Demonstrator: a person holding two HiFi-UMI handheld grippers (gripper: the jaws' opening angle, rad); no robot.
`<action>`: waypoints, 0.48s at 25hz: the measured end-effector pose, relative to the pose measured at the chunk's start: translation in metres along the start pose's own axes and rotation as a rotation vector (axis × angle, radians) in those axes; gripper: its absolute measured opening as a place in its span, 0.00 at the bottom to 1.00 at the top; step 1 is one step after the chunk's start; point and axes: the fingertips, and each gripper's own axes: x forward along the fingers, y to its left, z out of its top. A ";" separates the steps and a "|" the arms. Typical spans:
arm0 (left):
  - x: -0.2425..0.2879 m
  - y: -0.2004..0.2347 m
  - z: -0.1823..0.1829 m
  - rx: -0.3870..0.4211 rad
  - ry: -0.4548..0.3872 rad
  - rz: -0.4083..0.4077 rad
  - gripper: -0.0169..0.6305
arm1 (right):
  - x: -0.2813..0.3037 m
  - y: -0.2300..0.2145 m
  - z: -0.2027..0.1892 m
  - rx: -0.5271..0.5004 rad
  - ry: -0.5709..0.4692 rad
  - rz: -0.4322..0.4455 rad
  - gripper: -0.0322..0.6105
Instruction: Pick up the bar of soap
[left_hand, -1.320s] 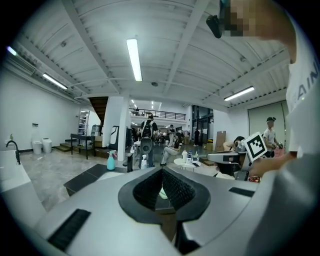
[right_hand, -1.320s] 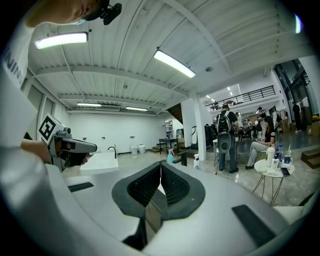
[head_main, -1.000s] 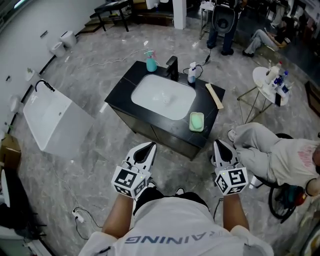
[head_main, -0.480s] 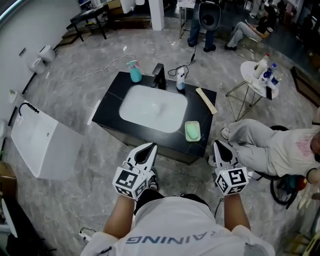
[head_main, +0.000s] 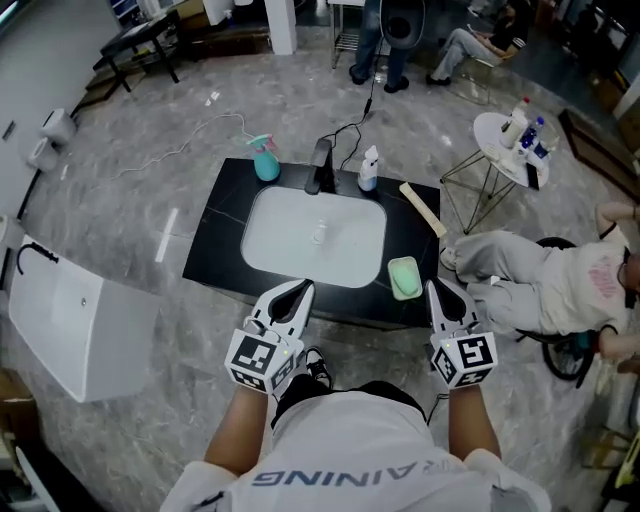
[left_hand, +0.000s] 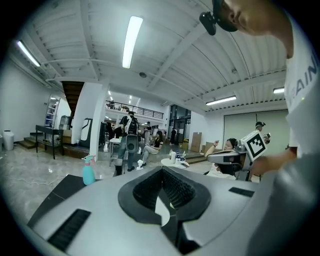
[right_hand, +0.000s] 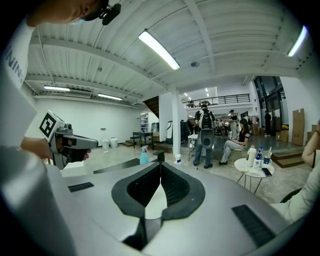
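Underfoot the floor (head_main: 130, 190) is polished, veined grey stone; the vanity top (head_main: 218, 245) is smooth black (its basin (head_main: 290, 250) glazed white), and the left gripper (head_main: 298, 290) and right gripper (head_main: 437, 290) wear matt grey plastic.

- A grey marbled stone floor (head_main: 120, 230) runs across the whole room.
- A black vanity cabinet (head_main: 215, 250) with an inset white rectangular basin (head_main: 300, 235) stands mid-floor.
- A white rectangular tub (head_main: 80, 325) lies on the floor, well apart from the cabinet.
- A small round white side table (head_main: 497, 150) stands on thin wire legs.
- A white ribbed ceiling (left_hand: 200, 60) carries a long fluorescent tube light (left_hand: 132, 40).
- A white square column (left_hand: 90, 115) rises beside a dark staircase (left_hand: 72, 92).
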 end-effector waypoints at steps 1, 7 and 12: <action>0.001 0.008 -0.002 -0.006 0.004 -0.013 0.03 | 0.005 0.004 0.001 0.002 0.005 -0.013 0.07; 0.012 0.043 -0.004 -0.001 0.009 -0.072 0.03 | 0.027 0.021 0.005 -0.005 0.024 -0.066 0.07; 0.026 0.049 -0.004 -0.001 0.013 -0.090 0.03 | 0.033 -0.001 -0.003 0.011 0.080 -0.148 0.07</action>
